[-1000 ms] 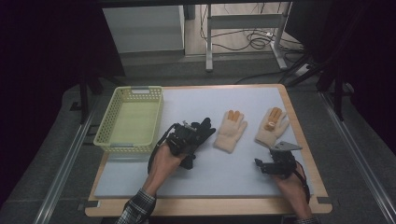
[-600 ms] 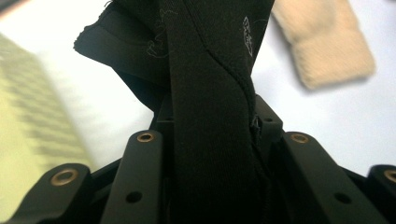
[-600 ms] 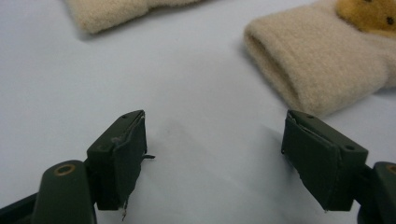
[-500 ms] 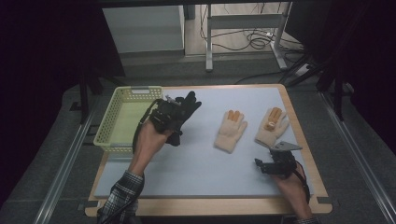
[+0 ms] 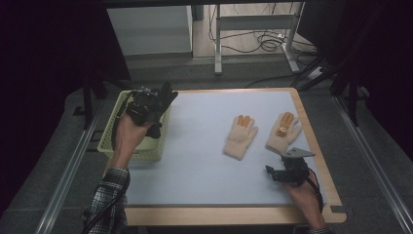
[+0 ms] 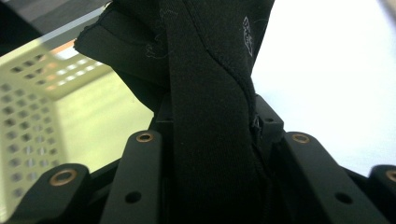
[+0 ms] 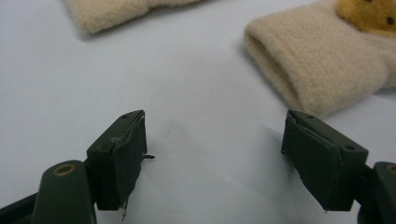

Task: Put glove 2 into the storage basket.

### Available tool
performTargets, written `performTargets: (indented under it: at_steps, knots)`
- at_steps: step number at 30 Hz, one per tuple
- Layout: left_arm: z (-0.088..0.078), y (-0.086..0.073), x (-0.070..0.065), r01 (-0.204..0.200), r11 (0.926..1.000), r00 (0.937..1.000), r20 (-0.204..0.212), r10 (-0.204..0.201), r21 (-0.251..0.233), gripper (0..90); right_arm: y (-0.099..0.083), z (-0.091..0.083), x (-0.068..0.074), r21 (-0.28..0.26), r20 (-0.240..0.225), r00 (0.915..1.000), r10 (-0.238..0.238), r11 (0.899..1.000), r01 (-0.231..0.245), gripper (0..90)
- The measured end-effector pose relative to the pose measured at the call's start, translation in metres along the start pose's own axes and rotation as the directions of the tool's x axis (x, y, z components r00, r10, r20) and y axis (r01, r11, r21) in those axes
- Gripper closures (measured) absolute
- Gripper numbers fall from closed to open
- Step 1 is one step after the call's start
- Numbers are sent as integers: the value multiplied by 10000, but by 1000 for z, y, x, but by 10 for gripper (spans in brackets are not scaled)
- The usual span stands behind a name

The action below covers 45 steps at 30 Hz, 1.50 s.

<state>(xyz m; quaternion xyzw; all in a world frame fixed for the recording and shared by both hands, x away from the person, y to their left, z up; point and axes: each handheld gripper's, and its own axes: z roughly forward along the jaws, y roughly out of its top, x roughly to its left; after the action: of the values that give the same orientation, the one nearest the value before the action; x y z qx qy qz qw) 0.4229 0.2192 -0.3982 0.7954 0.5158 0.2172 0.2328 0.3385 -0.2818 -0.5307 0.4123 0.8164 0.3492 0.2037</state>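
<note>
- Table (image 5: 204,161): wide pale top, wood-edged. A release made short of the basket would drop the load here, on the bare sheet beside it.
- Basket (image 5: 108,146): pale yellow-green, perforated walls, at the table's left edge. Its right wall lies right under the carried cloth, so I judge the main risk to be cloth draping over that rim, half in and half out.
- Black glove (image 5: 163,97): the thing in hand. It is soft, dark knit, bunched and folded, with a stitched seam and frayed threads visible in the left gripper view (image 6: 210,93). It hangs in the air above the basket's right rim, not touching it as far as I can tell. Limp fabric like this may cling to the pads on release or snag on the screws.
- Left gripper (image 5: 146,105): clamped tight on the black glove, cloth packed between the jaws.
- Beige gloves: one (image 5: 241,136) mid-table, the other (image 5: 284,131) just right of it, both flat with orange fingertips, apart from each other. Both are still to be moved, I judge.
- Right gripper (image 5: 285,171): jaws spread, grasping nothing, low over the table just short of the right beige glove's cuff (image 7: 299,70). A careless closing could pinch only the cuff edge and let it slip.
</note>
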Motion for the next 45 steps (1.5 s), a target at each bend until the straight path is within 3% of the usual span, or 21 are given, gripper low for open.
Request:
performTargets:
  at_steps: [5, 12, 17, 27, 32, 35, 36, 37, 39, 42, 45]
  knots:
    - [5, -9, 28, 109, 9998, 9987, -492, -100, 171, 640, 0, 0, 0, 1, 2, 10000, -3, 10000, 3, 217]
    - [19, -24, 61, 422, 9978, 9959, -822, -378, 516, 635, 0, 0, 0, 0, 0, 10000, -7, 10000, 7, 217]
    - [37, -35, 81, 640, 9937, 9940, -941, -553, 917, 628, 0, 0, 0, -4, -1, 10000, -10, 10000, 10, 217]
    - [77, -43, 91, 903, 9810, 9936, -821, -771, 1719, 618, 0, 0, 0, -7, -3, 10000, -9, 10000, 9, 217]
    - [98, -45, 93, 1132, 9619, 9915, -903, -933, 2487, 596, 0, 0, 0, -10, 0, 10000, -17, 10000, 17, 217]
    - [106, -47, 97, 1323, 9508, 9884, -1091, -1054, 2803, 519, 0, 0, 0, -9, -2, 10000, -13, 10000, 13, 217]
    - [107, -48, 97, 1395, 9474, 9873, -1144, -1105, 2882, 374, 0, 0, 0, -9, -6, 10000, -7, 10000, 7, 216]
    - [108, -48, 98, 1471, 9432, 9858, -1217, -1153, 2978, 374, 0, 0, 0, -9, -6, 10000, -7, 10000, 7, 216]
    - [108, -48, 99, 1634, 9377, 9841, -1171, -1332, 3067, 243, 0, 0, 0, -7, -8, 10000, -10, 10000, 10, 216]
    - [99, -46, 98, 1766, 9445, 9808, -1302, -1452, 2772, 113, 0, 0, 0, -7, -7, 10000, -14, 10000, 14, 216]
    - [83, -45, 101, 2010, 9530, 9788, -852, -1862, 2268, 49, 0, 0, 0, -7, -5, 10000, -16, 10000, 16, 216]
